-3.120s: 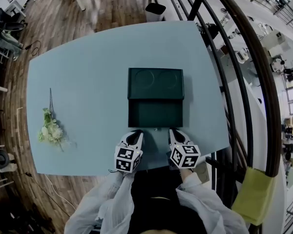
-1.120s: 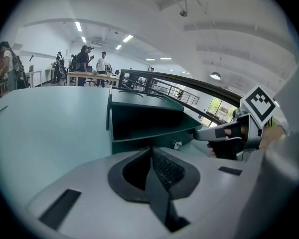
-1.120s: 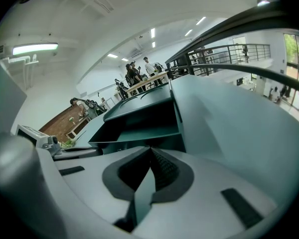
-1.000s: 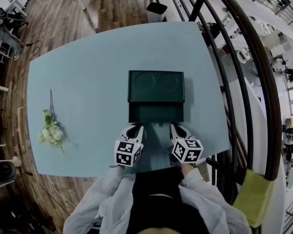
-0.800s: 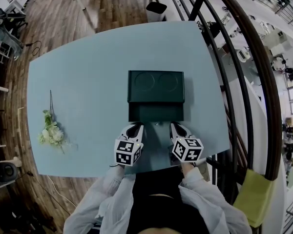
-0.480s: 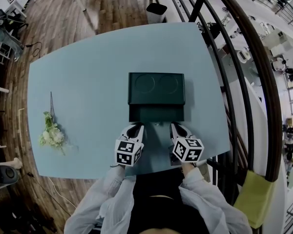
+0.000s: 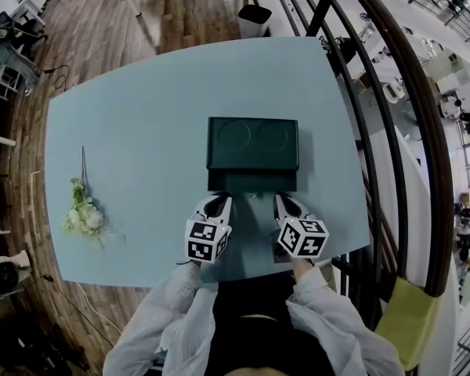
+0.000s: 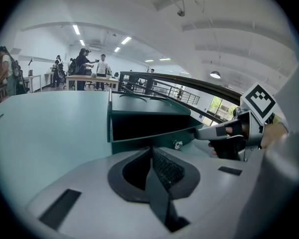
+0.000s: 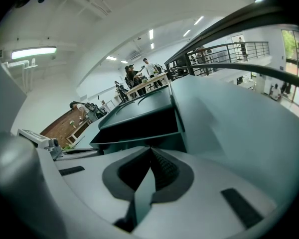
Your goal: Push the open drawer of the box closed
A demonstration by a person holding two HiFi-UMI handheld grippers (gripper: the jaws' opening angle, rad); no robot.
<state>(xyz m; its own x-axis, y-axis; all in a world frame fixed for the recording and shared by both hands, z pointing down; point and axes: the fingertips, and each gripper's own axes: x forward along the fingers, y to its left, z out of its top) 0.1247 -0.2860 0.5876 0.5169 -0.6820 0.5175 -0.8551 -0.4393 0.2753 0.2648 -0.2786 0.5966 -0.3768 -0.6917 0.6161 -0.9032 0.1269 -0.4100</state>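
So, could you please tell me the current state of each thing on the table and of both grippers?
box: sits flat, with its drawer side facing the person.
drawer: partly open, sticking out of the box.
left gripper: shut, empty, tip at the drawer front.
right gripper: shut, empty, tip at the drawer front.
flower sprig: lying flat, well apart from the box.

The box (image 7: pixel 252 141) stands mid-tabletop (image 7: pixel 141 116), its drawer (image 7: pixel 252 181) jutting toward the near edge. Just before the drawer's front, the left tongs (image 7: pixel 216 200) are at its left end and the right tongs (image 7: pixel 283 200) at its right. A flower sprig (image 7: pixel 82 212) lies near the left edge.
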